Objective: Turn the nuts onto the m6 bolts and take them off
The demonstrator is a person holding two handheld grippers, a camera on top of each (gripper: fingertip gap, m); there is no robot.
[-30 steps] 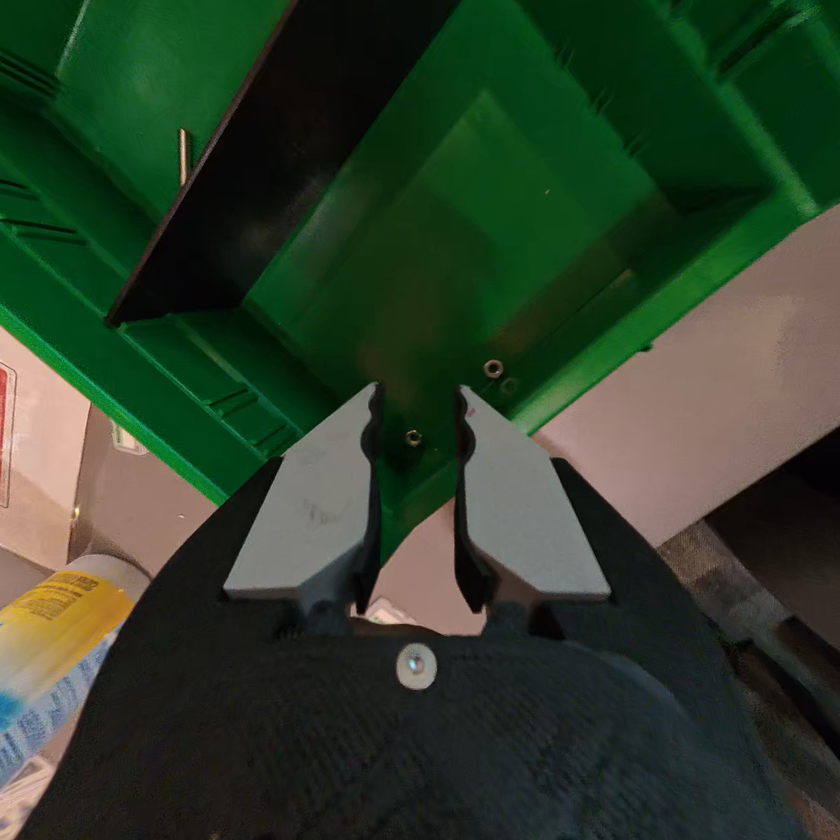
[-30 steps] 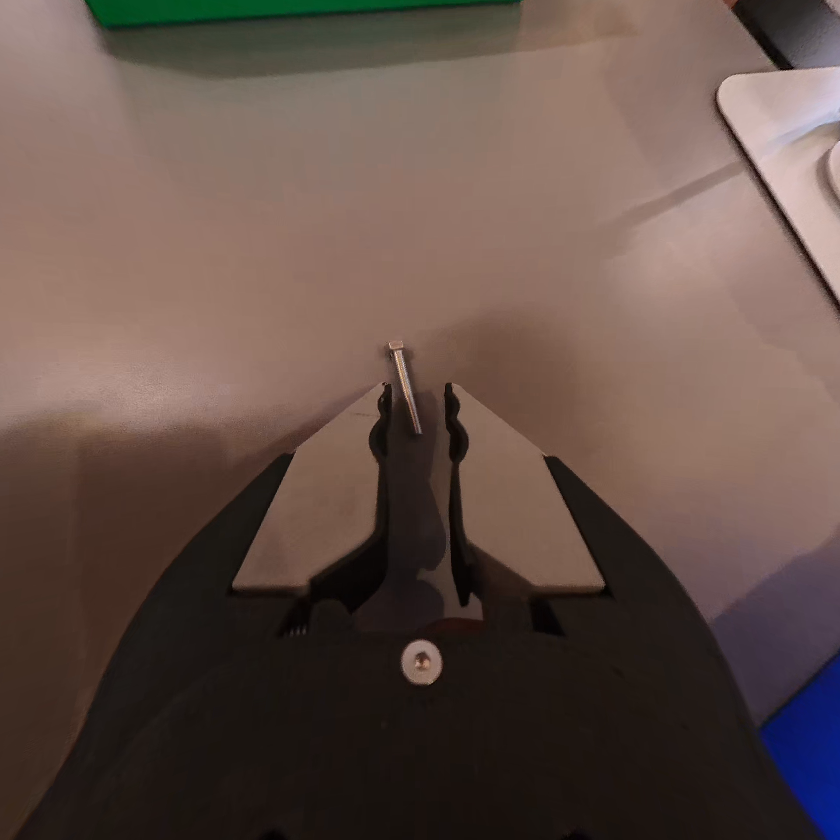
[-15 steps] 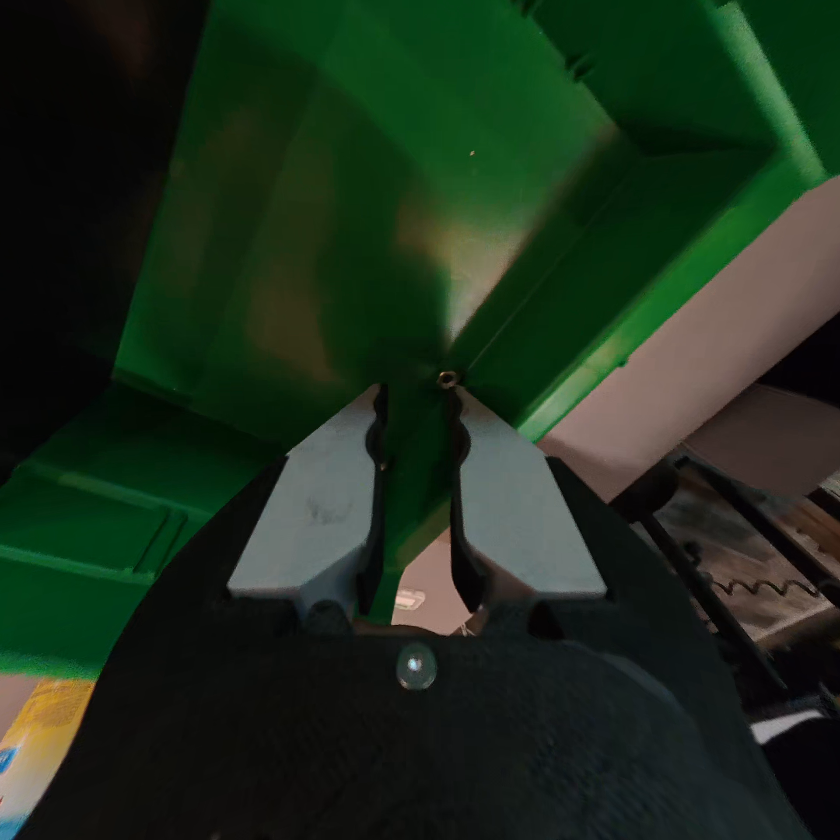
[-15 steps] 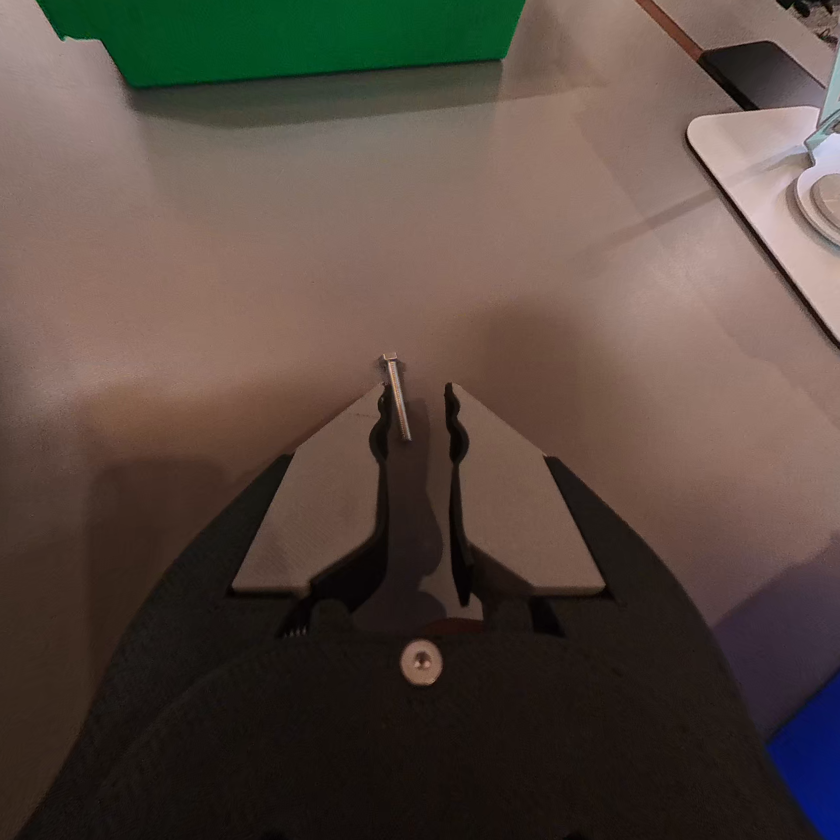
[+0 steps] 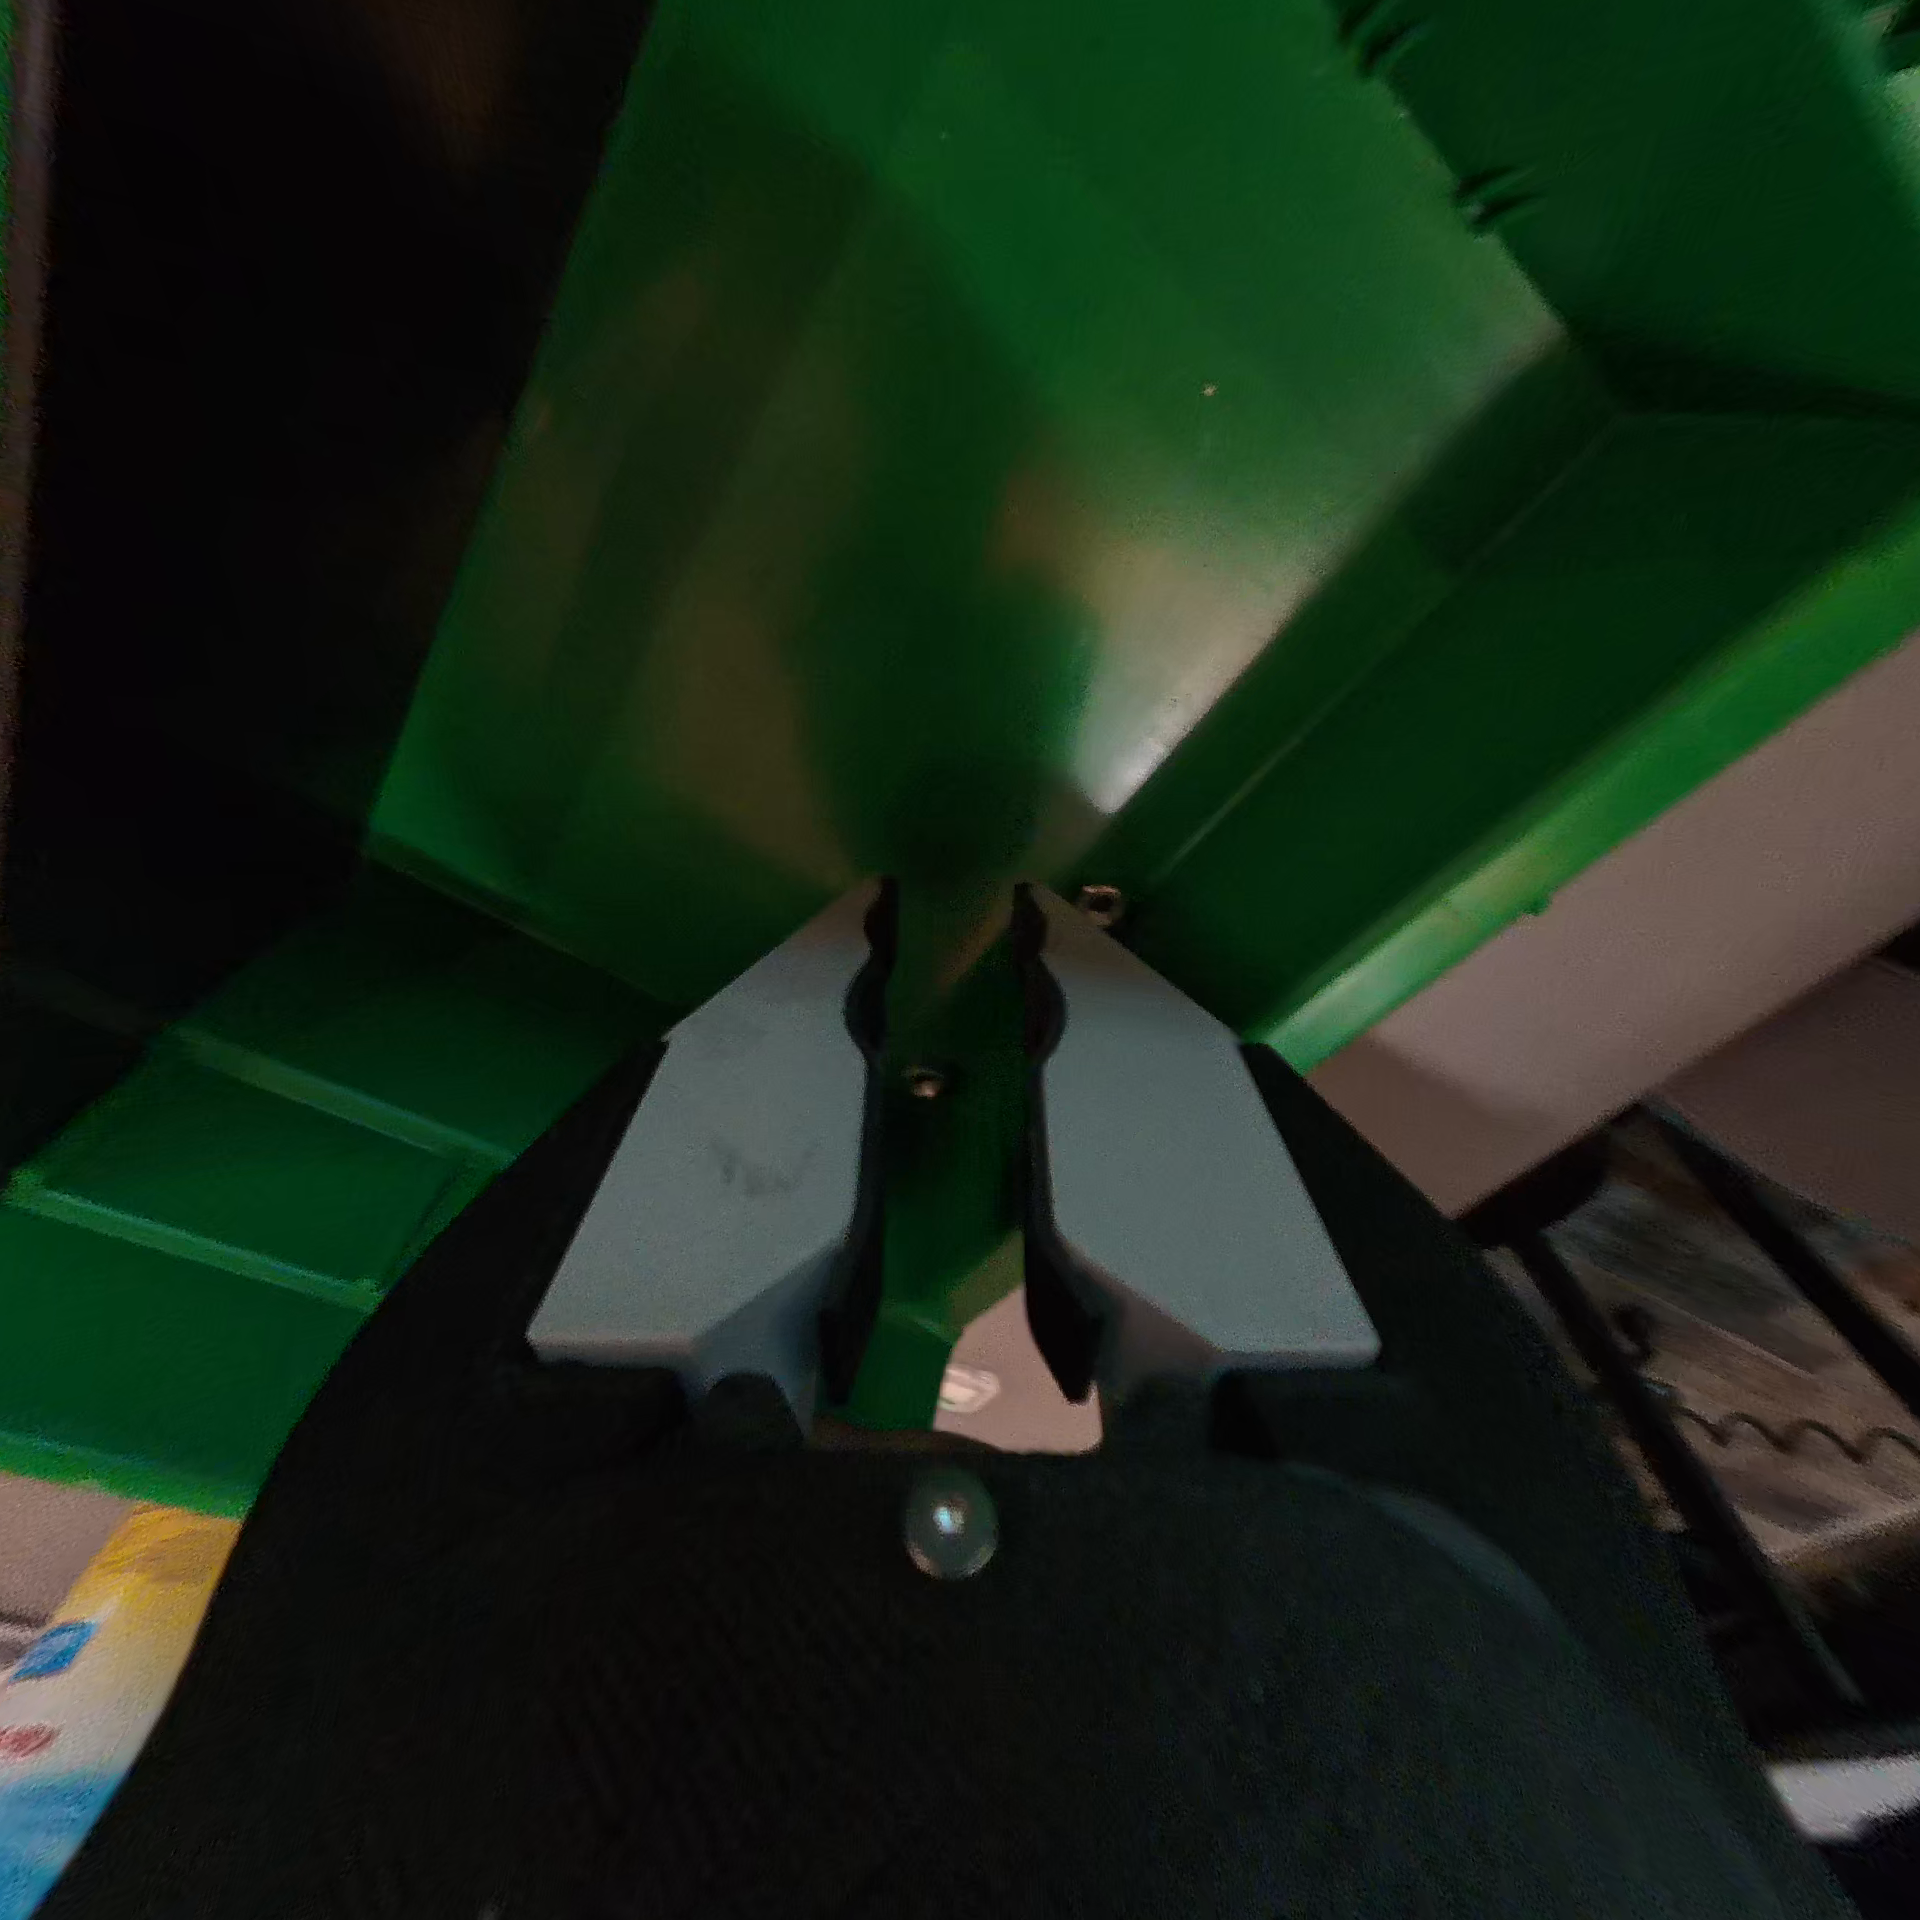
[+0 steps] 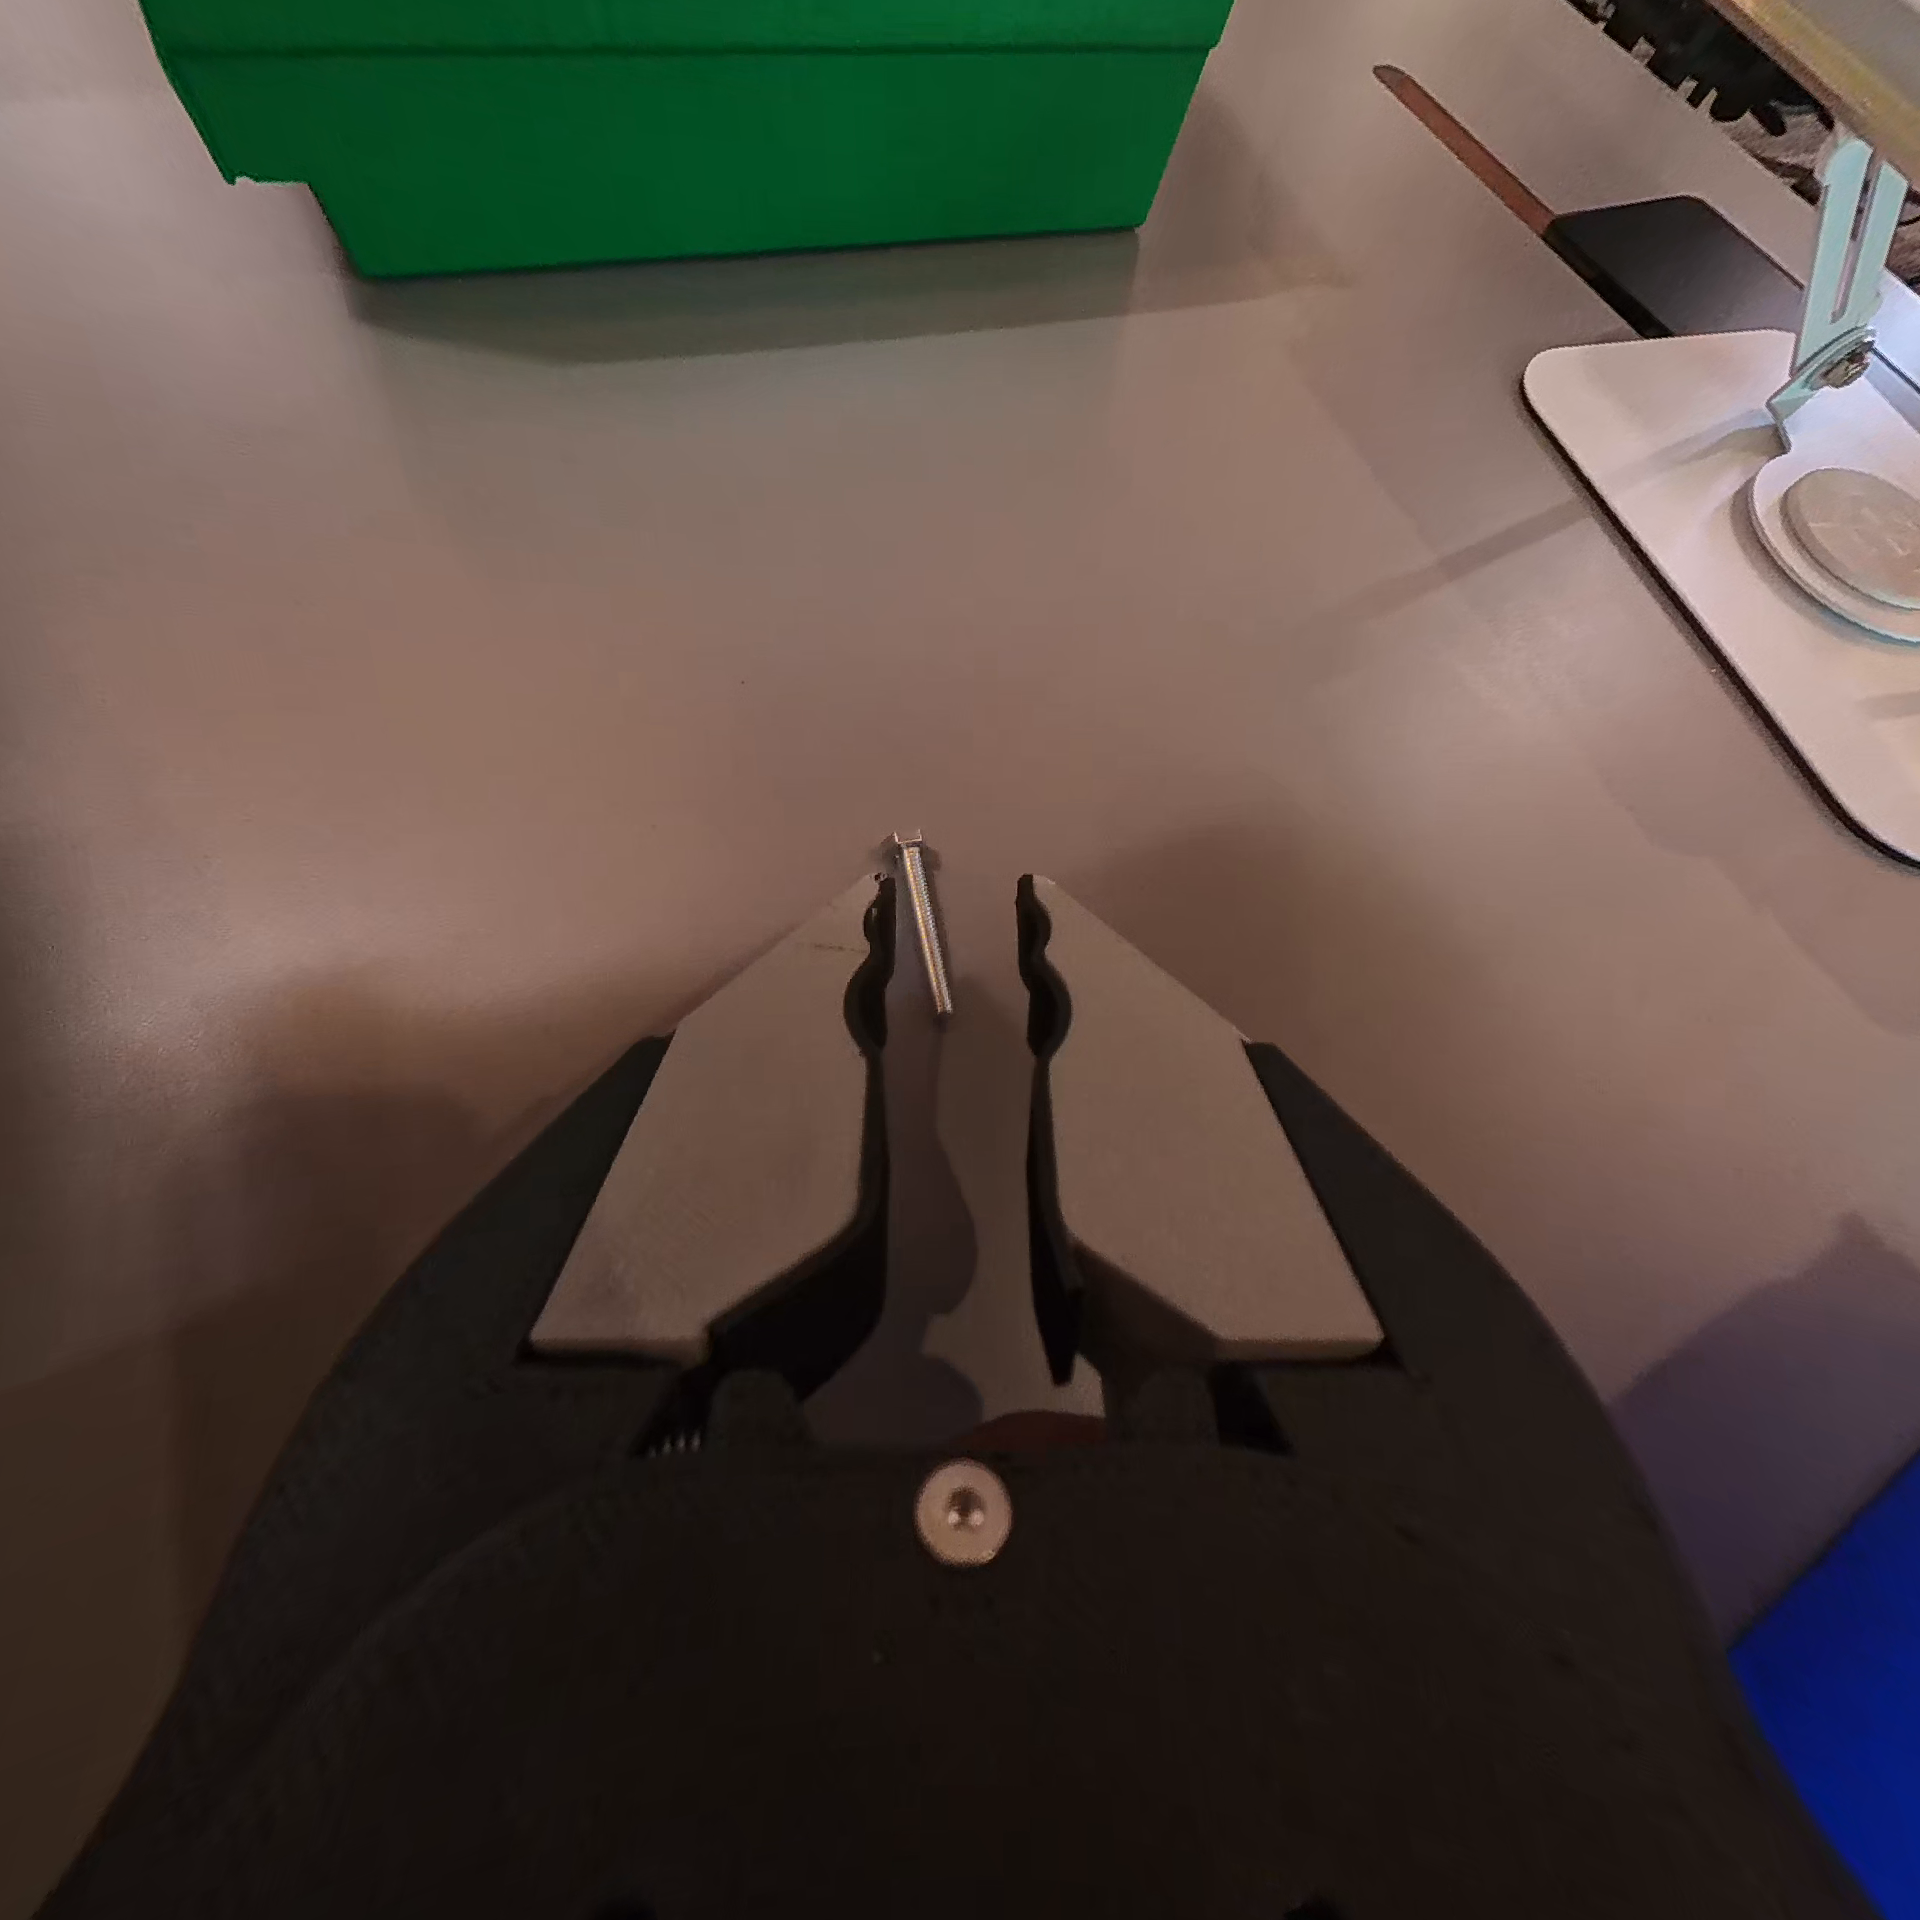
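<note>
Inside bin (image 5: 1039, 416): left gripper (image 5: 951, 904), jaws narrowly apart around nut (image 5: 923, 1081). Outside bin: right gripper (image 6: 951, 883), narrowly apart around bolt (image 6: 925, 925).

Each gripper is built on a textured black body, with a round silver screw set at its centre. Flat grey wedge-shaped fingers lined with wavy black pads are carried by the left gripper (image 5: 951, 904) and the right gripper (image 6: 951, 883) alike.
</note>
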